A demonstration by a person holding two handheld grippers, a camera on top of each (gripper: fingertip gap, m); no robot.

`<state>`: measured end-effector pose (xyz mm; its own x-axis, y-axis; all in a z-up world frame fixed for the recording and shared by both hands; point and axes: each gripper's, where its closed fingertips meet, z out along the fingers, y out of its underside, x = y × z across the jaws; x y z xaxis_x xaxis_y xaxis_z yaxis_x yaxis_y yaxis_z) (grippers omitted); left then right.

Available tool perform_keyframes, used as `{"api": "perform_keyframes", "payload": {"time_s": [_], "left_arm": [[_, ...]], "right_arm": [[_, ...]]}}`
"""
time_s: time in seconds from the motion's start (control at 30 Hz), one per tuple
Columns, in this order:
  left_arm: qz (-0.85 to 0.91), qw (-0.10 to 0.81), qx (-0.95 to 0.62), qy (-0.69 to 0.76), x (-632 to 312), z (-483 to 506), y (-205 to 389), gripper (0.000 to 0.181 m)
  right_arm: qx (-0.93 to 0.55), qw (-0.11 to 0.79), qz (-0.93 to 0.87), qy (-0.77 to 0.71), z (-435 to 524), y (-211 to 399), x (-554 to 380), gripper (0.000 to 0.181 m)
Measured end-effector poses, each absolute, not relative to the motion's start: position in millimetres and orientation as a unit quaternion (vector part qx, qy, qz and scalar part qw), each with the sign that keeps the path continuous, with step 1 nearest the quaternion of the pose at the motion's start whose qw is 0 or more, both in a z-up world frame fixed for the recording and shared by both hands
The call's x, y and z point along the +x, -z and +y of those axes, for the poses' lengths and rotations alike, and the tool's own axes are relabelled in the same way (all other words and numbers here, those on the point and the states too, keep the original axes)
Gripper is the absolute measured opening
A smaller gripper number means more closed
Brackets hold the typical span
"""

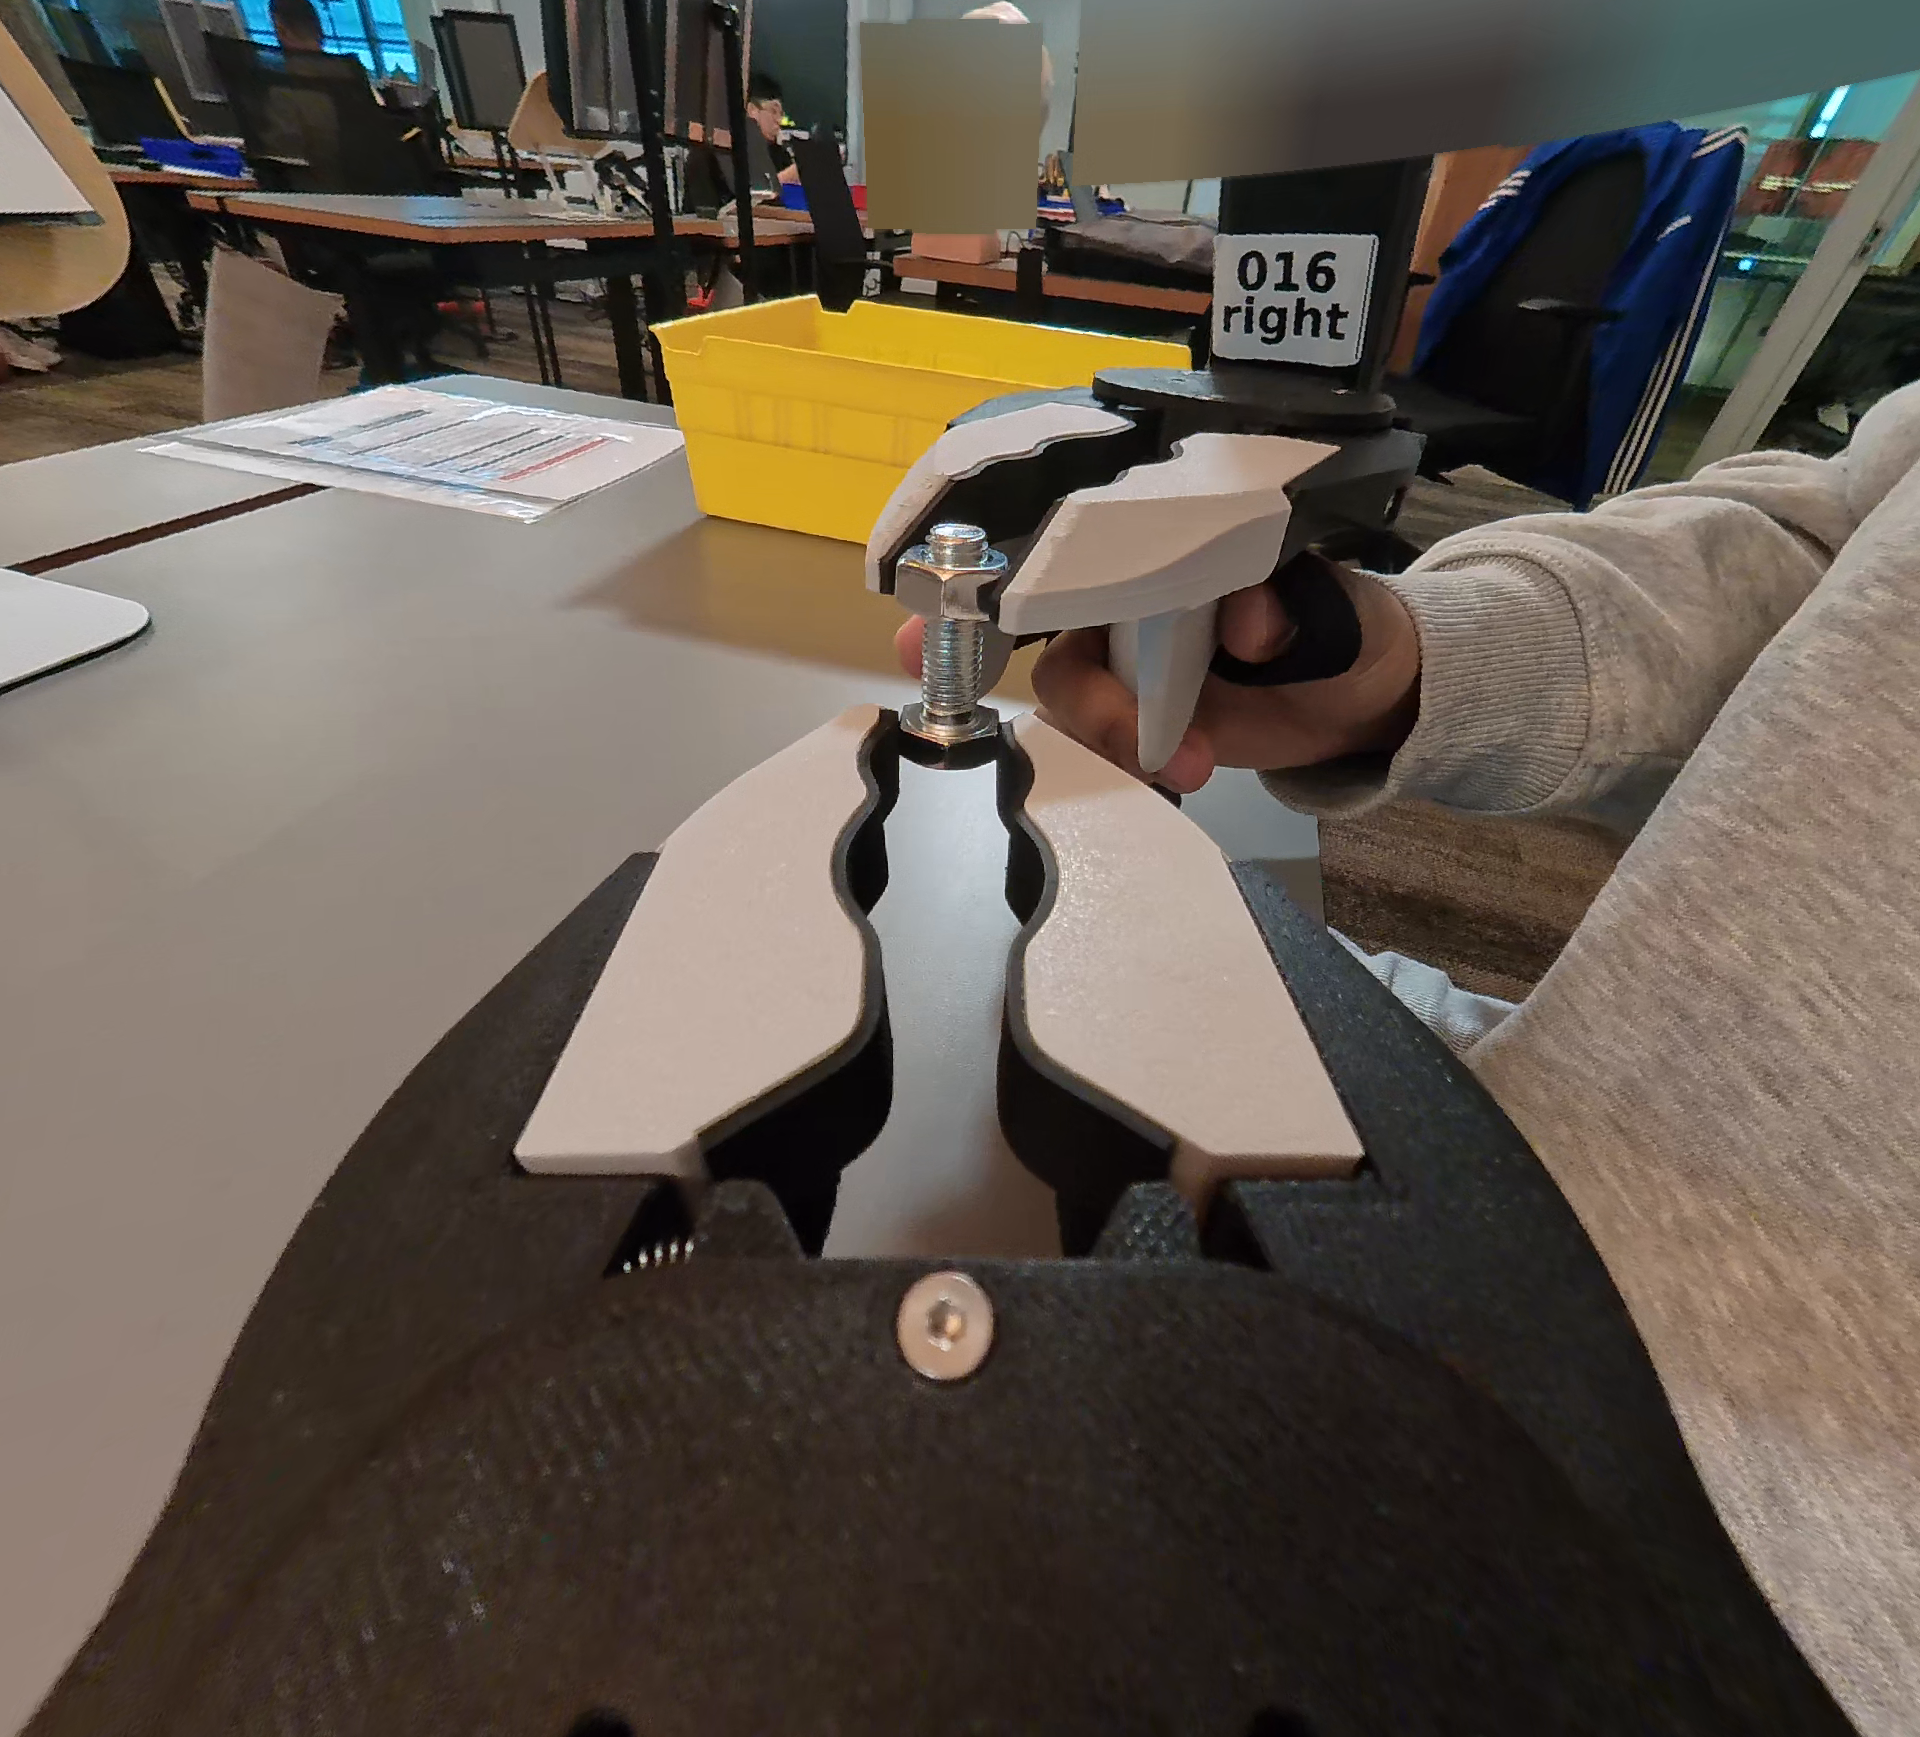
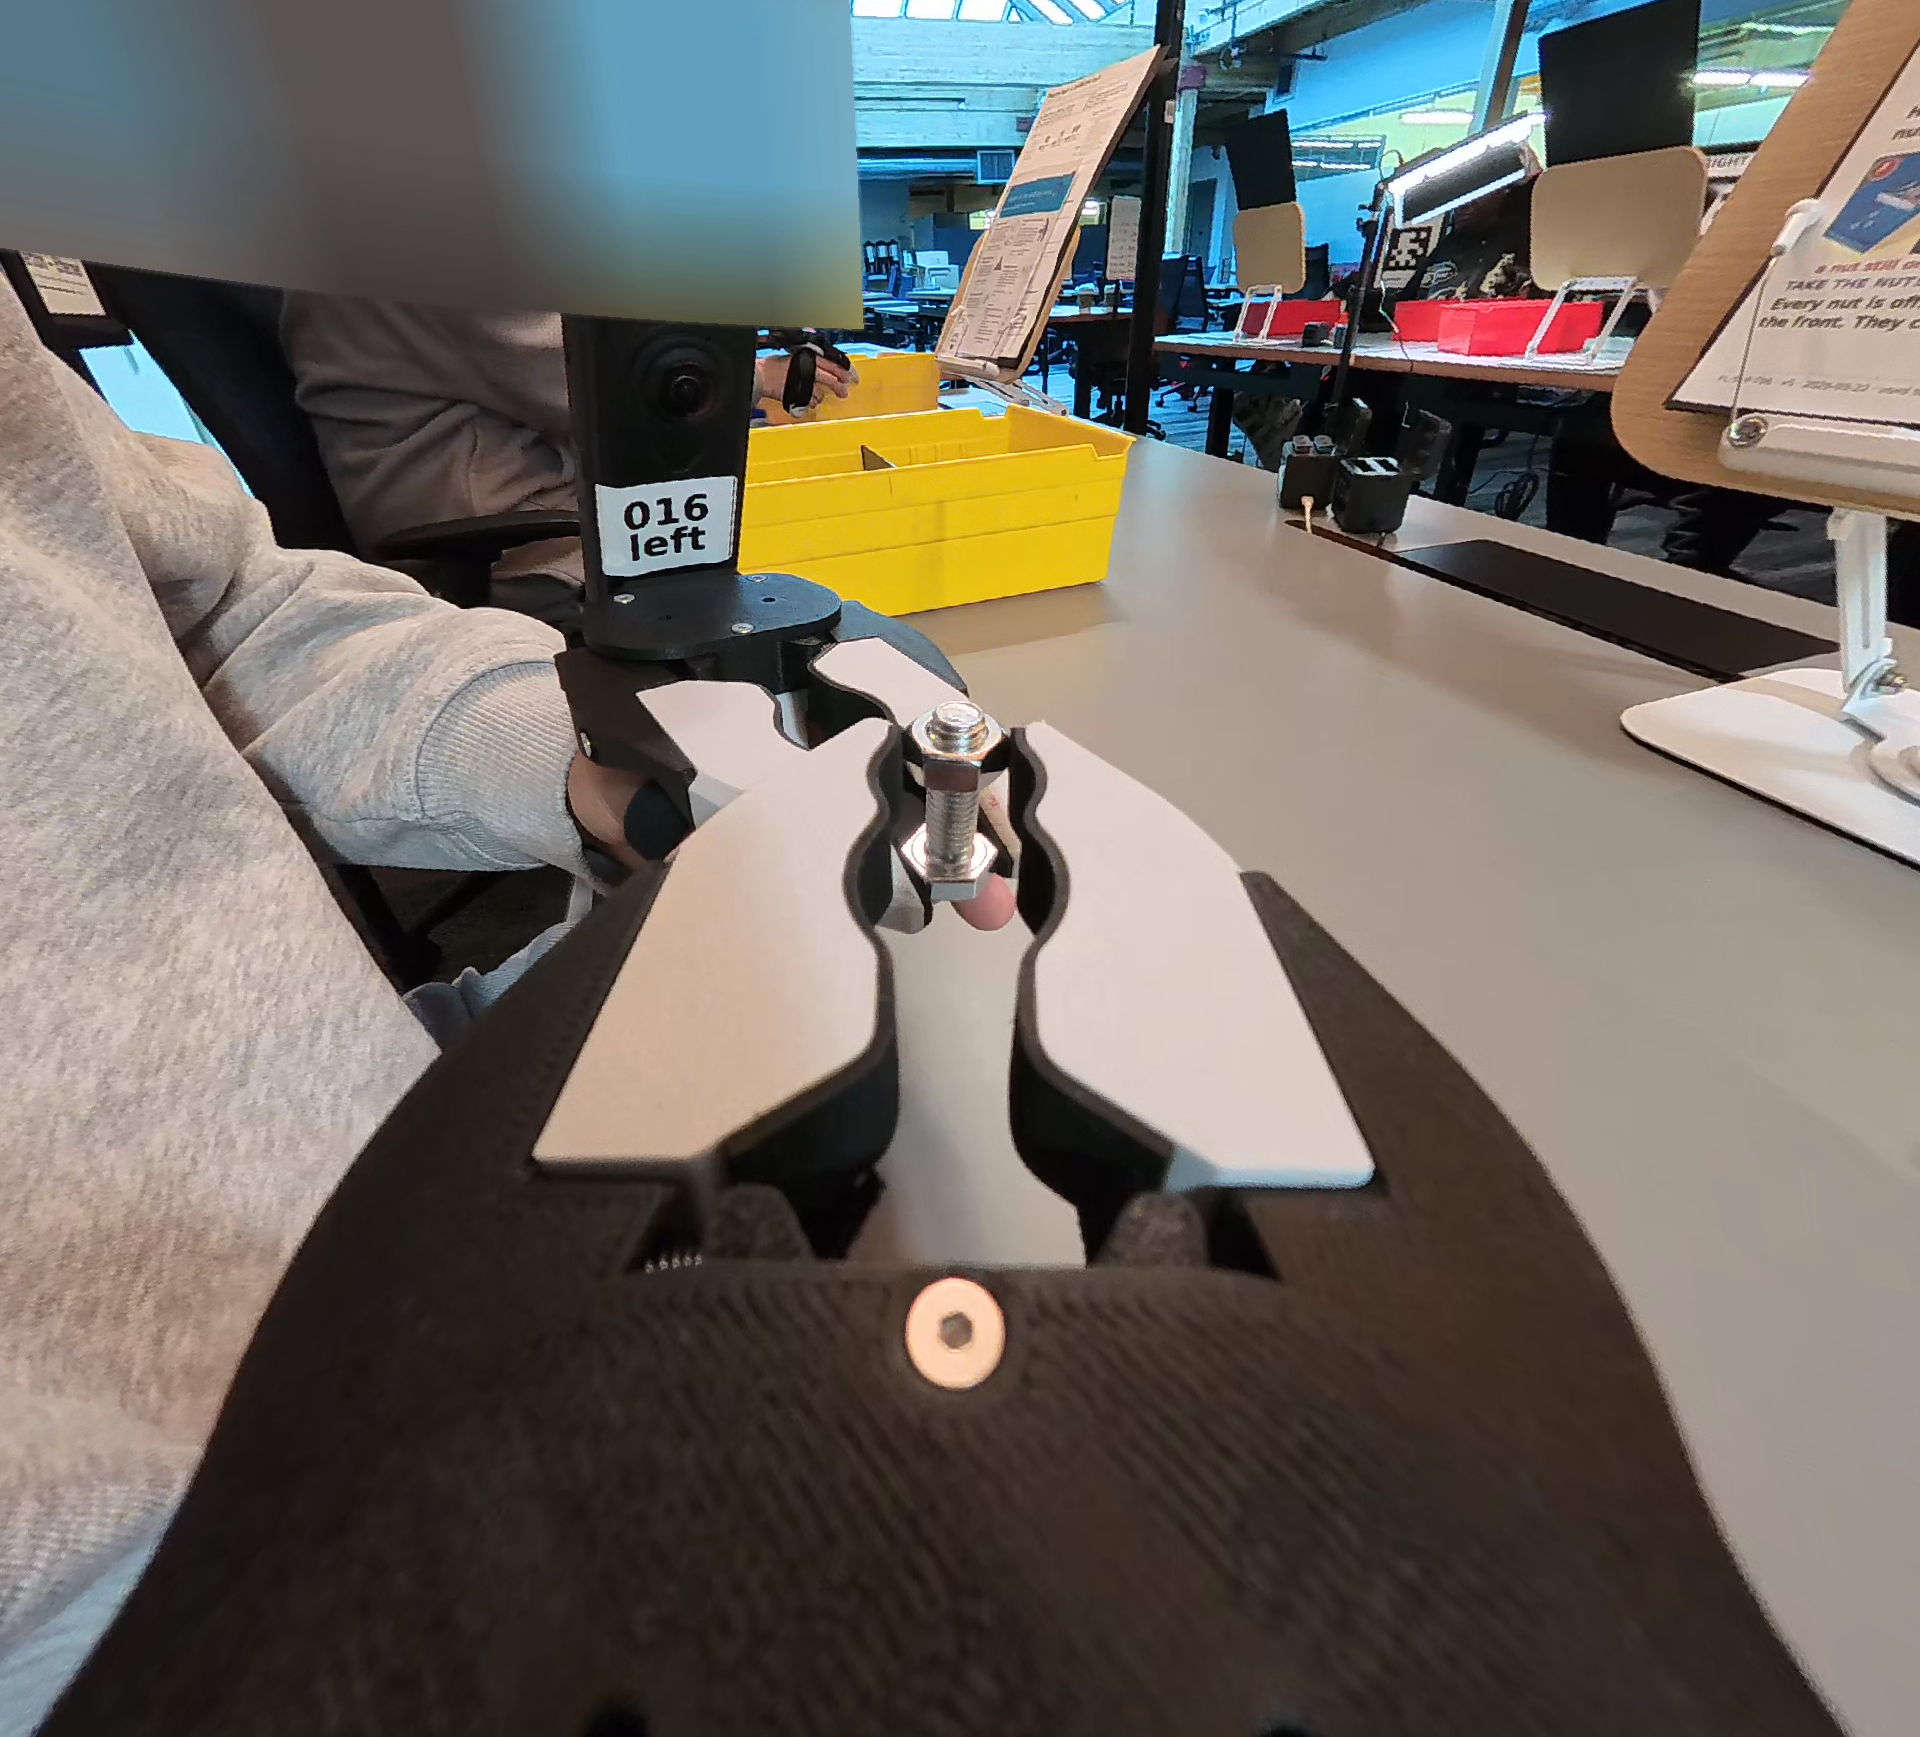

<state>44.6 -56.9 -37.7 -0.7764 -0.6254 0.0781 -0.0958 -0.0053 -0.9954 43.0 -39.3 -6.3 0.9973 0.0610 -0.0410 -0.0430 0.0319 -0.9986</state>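
Note:
A silver bolt (image 1: 948,664) stands upright above the grey table (image 1: 312,752). My left gripper (image 1: 948,733) is shut on its hex head (image 1: 948,737) at the bottom end. My right gripper (image 1: 951,591) comes in from the right and is shut on a silver nut (image 1: 948,588) near the bolt's top end. In the right wrist view my right gripper (image 2: 954,749) clamps the nut (image 2: 954,757), and the bolt (image 2: 948,814) runs down to its head (image 2: 948,866). The left gripper's fingers (image 2: 717,742) reach in from the left, their tips mostly hidden. A person's bare fingertip (image 2: 987,908) shows under the head.
A yellow bin (image 1: 831,430) (image 2: 935,503) stands on the table behind the grippers. A sleeved paper sheet (image 1: 416,440) lies at the far left. A white stand with a board (image 2: 1818,700), a black strip (image 2: 1610,601) and small black boxes (image 2: 1351,482) are on the right. Grey sleeves flank both views. Both grippers' tips are close together, under 4 cm apart.

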Motion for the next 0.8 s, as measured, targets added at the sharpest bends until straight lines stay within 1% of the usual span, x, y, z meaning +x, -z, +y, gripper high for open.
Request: {"api": "perform_keyframes", "payload": {"time_s": [0.23, 0.8], "left_arm": [[0.676, 0.188, -0.271, 0.659, 44.2, -57.1, 38.4, 0.018], [0.675, 0.188, -0.270, 0.660, 44.1, -57.2, 38.2, 0.019]], "right_arm": [[-0.694, 0.719, -0.003, -0.040, -38.9, 7.1, 43.3, 0.019], [-0.691, 0.722, -0.005, -0.038, -38.7, 6.6, 42.8, 0.020]]}}
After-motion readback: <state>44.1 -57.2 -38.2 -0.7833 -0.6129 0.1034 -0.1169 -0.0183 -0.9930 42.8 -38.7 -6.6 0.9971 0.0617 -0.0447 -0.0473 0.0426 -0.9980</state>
